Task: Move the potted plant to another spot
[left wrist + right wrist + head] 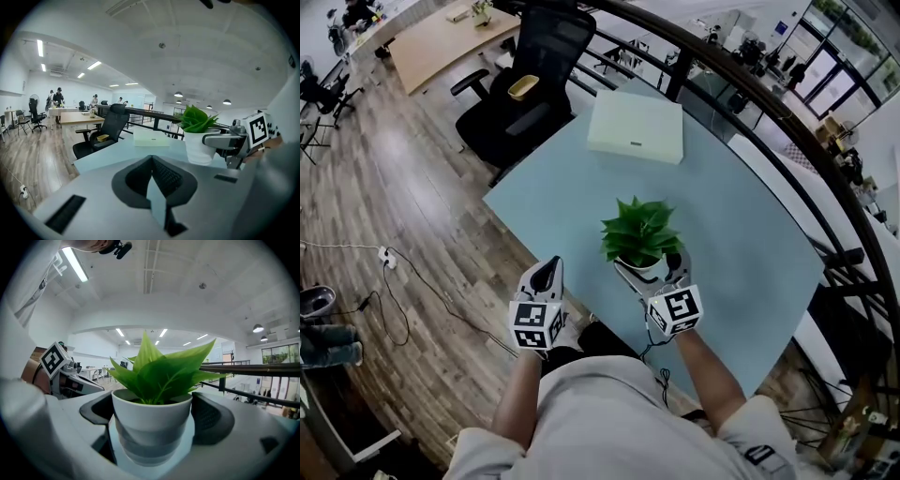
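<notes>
**A:** Where is the small green-leaved plant in its smooth white round pot (642, 246)?

**B:** In the middle of the head view, on the pale blue tabletop (750, 234). It is below the flat white rectangular box (636, 127) and to the right of the black mesh office chair (520, 103) at upper left.

**A:** And the tools?

**B:** The right gripper (650, 269) has the pot between its jaws. In its own view the dark pads meet the rim on both sides, so I read it as clamped on the pot. I can't tell whether the base is off the tabletop. The left gripper (548, 272), lower left of centre by the table's near edge, has its jaws pressed together with nothing in them.

**A:** How will it handle?

**B:** Light, I'd judge: a small pot and a tuft of leaves. The wall looks rigid and glossy, so it is likely slippery. It also narrows downward, which could let it slide through the pads. If it's ceramic, a hard set-down could chip it. The leaves are soft and won't bear a grip.

**A:** Best hold?

**B:** On the pot wall just under the rim, on opposite sides, where the lip gives a stop. Keep it upright so the filling doesn't spill and the foliage doesn't tip it.
</notes>
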A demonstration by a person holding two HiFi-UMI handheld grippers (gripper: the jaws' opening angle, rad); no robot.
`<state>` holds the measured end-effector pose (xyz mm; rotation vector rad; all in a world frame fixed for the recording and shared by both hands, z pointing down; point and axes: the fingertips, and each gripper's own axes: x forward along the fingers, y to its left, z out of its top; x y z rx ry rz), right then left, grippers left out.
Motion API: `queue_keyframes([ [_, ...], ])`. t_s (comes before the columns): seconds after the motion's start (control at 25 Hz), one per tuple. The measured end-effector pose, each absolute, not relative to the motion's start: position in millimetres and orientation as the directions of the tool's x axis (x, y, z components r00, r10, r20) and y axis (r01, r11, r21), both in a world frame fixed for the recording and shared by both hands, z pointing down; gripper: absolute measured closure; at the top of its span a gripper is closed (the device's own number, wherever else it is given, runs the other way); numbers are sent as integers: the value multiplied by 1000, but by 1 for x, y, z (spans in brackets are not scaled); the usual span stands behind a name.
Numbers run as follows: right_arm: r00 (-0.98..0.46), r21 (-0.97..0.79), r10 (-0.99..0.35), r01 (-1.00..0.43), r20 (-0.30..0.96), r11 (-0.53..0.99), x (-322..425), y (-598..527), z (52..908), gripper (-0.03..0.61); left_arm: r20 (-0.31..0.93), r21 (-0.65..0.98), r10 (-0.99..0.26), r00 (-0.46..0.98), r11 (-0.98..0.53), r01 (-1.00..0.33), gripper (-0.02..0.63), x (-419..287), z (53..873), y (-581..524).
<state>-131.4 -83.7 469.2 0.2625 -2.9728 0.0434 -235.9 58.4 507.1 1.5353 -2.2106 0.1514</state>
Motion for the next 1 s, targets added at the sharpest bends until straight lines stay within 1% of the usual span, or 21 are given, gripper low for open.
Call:
queue_keyframes([
  [0.6, -974, -29, -69, -77, 215, 997, -238, -105, 511, 69, 492, 206, -809, -321, 466, -860, 601, -303, 556, 47],
  [0.8, -966, -25, -48, -56, 253, 998, -272, -104, 526, 69, 507, 221, -802, -317, 476, -851, 601, -332, 569, 46],
  [1.0, -954, -8, -37, -41, 296, 999, -307, -109, 544, 69, 524, 247, -804, -280, 458, -854, 601, -357, 586, 37],
])
